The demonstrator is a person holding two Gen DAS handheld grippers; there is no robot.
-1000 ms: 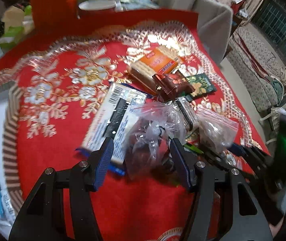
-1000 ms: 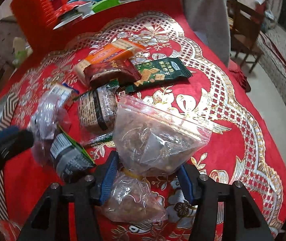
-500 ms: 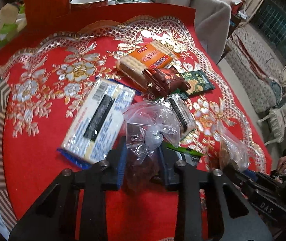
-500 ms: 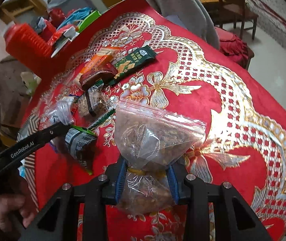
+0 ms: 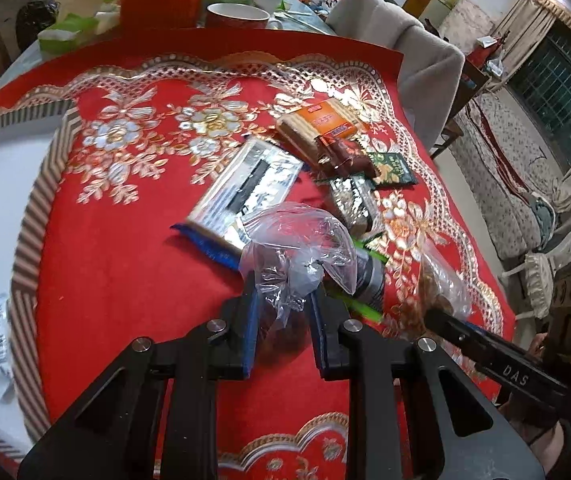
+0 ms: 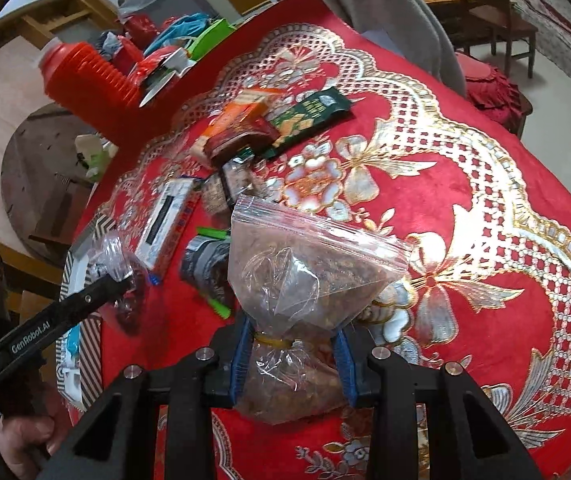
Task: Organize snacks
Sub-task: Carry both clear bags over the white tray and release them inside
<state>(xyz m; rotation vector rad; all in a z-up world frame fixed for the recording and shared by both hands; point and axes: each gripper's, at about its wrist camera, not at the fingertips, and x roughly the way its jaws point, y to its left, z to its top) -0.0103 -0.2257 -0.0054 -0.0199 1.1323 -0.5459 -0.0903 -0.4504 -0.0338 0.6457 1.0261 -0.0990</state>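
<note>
Both grippers had clamped shut and lifted their bags off the red tablecloth (image 5: 125,280).
Left gripper (image 5: 283,320) pinched the knotted clear bag (image 5: 297,248); right gripper (image 6: 291,354) gripped the zip bag (image 6: 309,264) at its banded neck. Soft, light, slippery film: hold the gathered necks.

We count two clear snack bags (image 6: 305,268), one in each of two grippers (image 6: 291,354), plus six wrapped packets (image 5: 249,184) on one red cloth (image 5: 125,272), beside one striped tray (image 5: 33,216).
</note>
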